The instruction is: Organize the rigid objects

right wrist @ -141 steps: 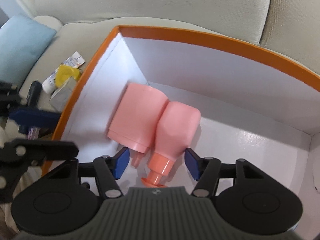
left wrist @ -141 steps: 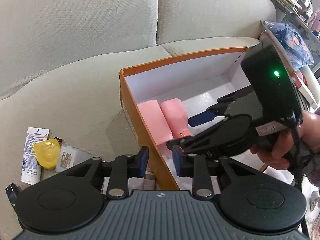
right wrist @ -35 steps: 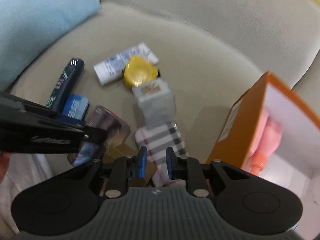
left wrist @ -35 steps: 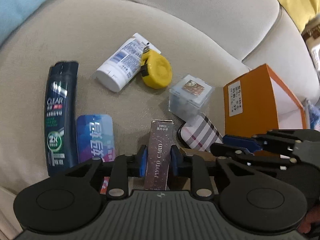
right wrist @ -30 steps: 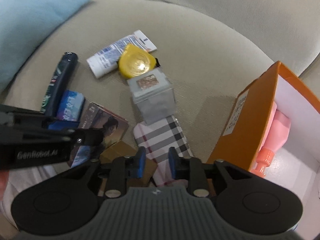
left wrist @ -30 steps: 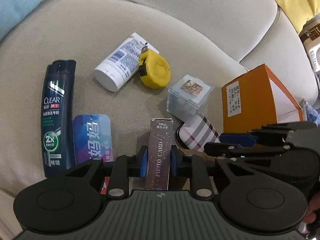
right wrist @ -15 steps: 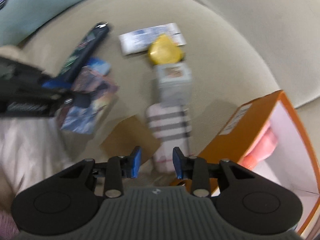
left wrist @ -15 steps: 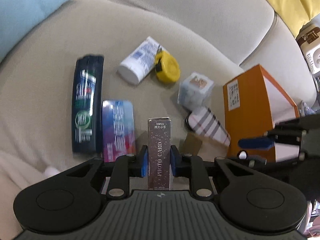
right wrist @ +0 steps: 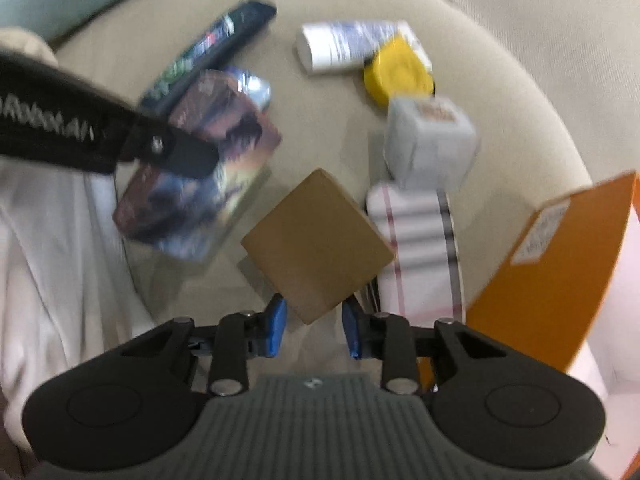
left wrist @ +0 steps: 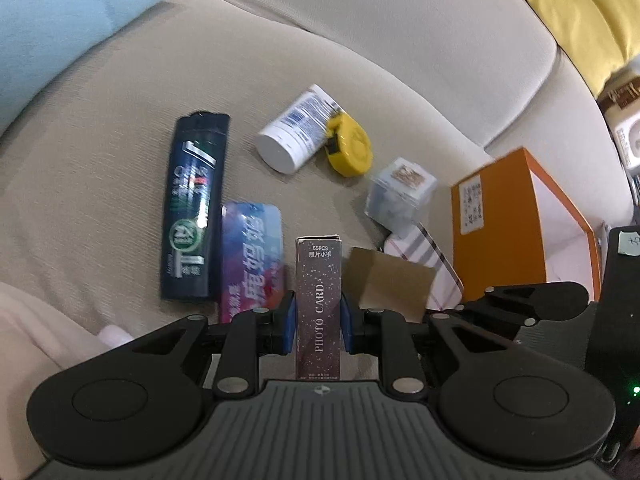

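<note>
My left gripper [left wrist: 318, 322] is shut on a dark photo card box [left wrist: 319, 304] and holds it above the sofa seat; the box also shows in the right wrist view [right wrist: 200, 176]. My right gripper [right wrist: 314, 326] is partly open, its fingers on either side of a corner of a brown cardboard box [right wrist: 318, 240] that lies on the seat; I cannot tell whether they touch it. The orange box [left wrist: 496, 224] with a white inside stands at the right, also in the right wrist view [right wrist: 560, 264].
On the beige sofa seat lie a dark shampoo bottle [left wrist: 196, 204], a blue-purple tin [left wrist: 252, 256], a white tube [left wrist: 296, 136], a yellow tape measure [left wrist: 350, 150], a clear cube box [left wrist: 400, 192] and a plaid case [right wrist: 416, 248]. A light blue cushion [left wrist: 60, 32] lies at the left.
My left gripper has lifted the photo card box off the seat. My right gripper has left the orange box, moved over the loose items and come down around the brown cardboard box.
</note>
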Tool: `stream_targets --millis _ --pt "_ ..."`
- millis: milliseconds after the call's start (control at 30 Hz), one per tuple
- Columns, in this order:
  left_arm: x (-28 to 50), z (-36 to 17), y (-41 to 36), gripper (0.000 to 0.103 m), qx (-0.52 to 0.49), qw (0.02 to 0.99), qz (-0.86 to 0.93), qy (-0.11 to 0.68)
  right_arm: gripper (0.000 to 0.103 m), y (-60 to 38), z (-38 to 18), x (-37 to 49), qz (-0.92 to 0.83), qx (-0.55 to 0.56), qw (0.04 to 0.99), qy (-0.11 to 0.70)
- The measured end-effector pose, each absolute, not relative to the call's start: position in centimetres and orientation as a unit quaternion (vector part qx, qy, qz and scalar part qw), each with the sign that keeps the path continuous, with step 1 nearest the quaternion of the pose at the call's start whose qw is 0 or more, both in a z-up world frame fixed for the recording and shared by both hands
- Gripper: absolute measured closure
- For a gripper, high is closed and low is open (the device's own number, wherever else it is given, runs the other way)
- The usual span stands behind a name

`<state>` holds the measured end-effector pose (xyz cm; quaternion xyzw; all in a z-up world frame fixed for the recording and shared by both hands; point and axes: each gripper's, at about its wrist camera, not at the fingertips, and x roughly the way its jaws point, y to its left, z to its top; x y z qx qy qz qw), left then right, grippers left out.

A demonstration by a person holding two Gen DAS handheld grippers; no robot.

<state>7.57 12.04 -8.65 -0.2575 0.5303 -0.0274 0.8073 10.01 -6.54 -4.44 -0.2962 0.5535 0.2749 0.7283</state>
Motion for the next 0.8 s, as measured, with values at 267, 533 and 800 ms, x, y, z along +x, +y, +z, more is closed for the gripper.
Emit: stream_targets --millis 267,533,800 --pt "7.9 -8.7 13.6 0.079 -0.273 0.811 -0.004 0.517 0.083 -4.0 -4.7 12.8 0.278 -0.258 0.755 0.536" --pt "8.3 -9.1 14.0 0.079 -0.283 0.813 -0.008 0.509 0.052 -5.0 -3.9 11.9 0.260 -0.327 0.753 0.509" --pt "8.3 -9.3 13.9 0.078 -0.282 0.813 -0.010 0.509 0.039 -6.2 -6.9 12.5 0.223 -0.383 0.736 0.512"
